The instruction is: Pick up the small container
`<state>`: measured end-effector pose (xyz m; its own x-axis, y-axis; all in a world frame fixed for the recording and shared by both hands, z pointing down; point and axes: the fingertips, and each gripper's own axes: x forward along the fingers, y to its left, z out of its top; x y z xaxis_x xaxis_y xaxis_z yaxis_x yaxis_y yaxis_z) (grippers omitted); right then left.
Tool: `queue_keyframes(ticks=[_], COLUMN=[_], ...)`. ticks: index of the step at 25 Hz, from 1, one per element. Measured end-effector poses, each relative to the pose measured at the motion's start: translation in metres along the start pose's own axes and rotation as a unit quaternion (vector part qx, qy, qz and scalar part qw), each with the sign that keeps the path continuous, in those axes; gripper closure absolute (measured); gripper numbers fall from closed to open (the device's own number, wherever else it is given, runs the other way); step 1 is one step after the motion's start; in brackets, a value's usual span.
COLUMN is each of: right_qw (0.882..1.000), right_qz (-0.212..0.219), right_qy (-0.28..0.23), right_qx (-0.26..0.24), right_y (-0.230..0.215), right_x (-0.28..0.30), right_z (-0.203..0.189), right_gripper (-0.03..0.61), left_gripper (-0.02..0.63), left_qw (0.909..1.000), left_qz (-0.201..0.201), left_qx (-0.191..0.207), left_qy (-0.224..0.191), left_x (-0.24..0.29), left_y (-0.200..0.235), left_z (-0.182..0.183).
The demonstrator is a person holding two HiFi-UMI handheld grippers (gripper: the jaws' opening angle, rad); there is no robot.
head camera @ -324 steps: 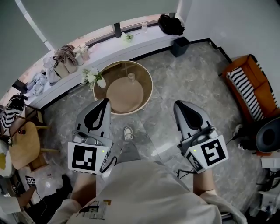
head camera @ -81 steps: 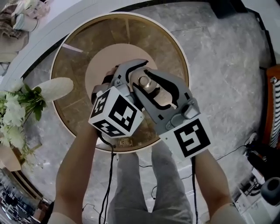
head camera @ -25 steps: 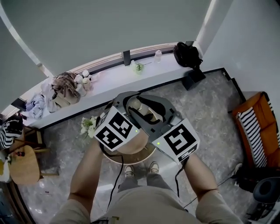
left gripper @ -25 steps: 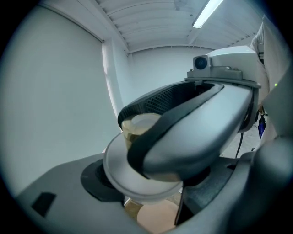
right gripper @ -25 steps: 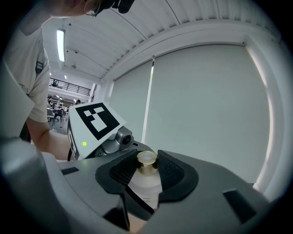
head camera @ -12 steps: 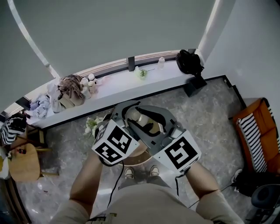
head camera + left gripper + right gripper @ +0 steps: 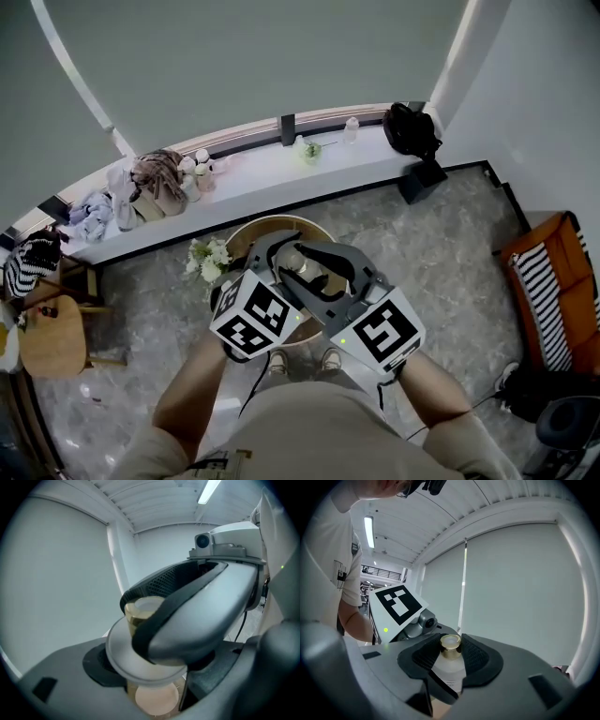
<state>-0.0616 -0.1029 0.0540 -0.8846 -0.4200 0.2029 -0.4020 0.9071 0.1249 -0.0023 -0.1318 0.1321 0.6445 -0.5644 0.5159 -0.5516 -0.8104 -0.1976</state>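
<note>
The small container point(image 7: 293, 260) is a frosted bottle with a gold neck and an open top. It hangs in the air above the round table point(image 7: 242, 236). My right gripper point(image 7: 302, 267) is shut on it, and in the right gripper view the ribbed pads point(image 7: 474, 657) press on the shoulder and neck of the bottle point(image 7: 452, 673). My left gripper point(image 7: 277, 253) comes in from the left, crossing the right one. In the left gripper view the bottle's lower body point(image 7: 154, 696) fills the gap between the left gripper's point(image 7: 154, 686) jaws, under the right gripper's arched jaw.
A white vase of flowers point(image 7: 204, 258) stands left of the table. A long window ledge point(image 7: 253, 173) carries clothes, small bottles and a black bag point(image 7: 410, 129). A wooden stool point(image 7: 52, 337) is at far left and an orange sofa point(image 7: 553, 281) at right.
Both grippers, still crossed on the bottle, have drifted lower in the head view, toward the person's body. The table rim and flowers now show beyond them. The grip looks the same.
</note>
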Motion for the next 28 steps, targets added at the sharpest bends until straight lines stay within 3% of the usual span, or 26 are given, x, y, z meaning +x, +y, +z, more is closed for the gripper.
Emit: queue_keyframes(ticks=[14, 28], right_qw=[1.000, 0.999], right_qz=[0.007, 0.001], right_qy=[0.017, 0.018], right_qx=[0.023, 0.027], right_y=[0.027, 0.028], right_x=[-0.007, -0.012], right_z=[-0.021, -0.023], right_gripper=[0.440, 0.440], left_gripper=[0.285, 0.285], left_qw=[0.9997, 0.9995], left_qz=[-0.016, -0.026], left_qx=[-0.016, -0.012], left_qy=[0.012, 0.010], left_x=[-0.005, -0.004], left_y=[-0.030, -0.037], left_z=[-0.024, -0.023])
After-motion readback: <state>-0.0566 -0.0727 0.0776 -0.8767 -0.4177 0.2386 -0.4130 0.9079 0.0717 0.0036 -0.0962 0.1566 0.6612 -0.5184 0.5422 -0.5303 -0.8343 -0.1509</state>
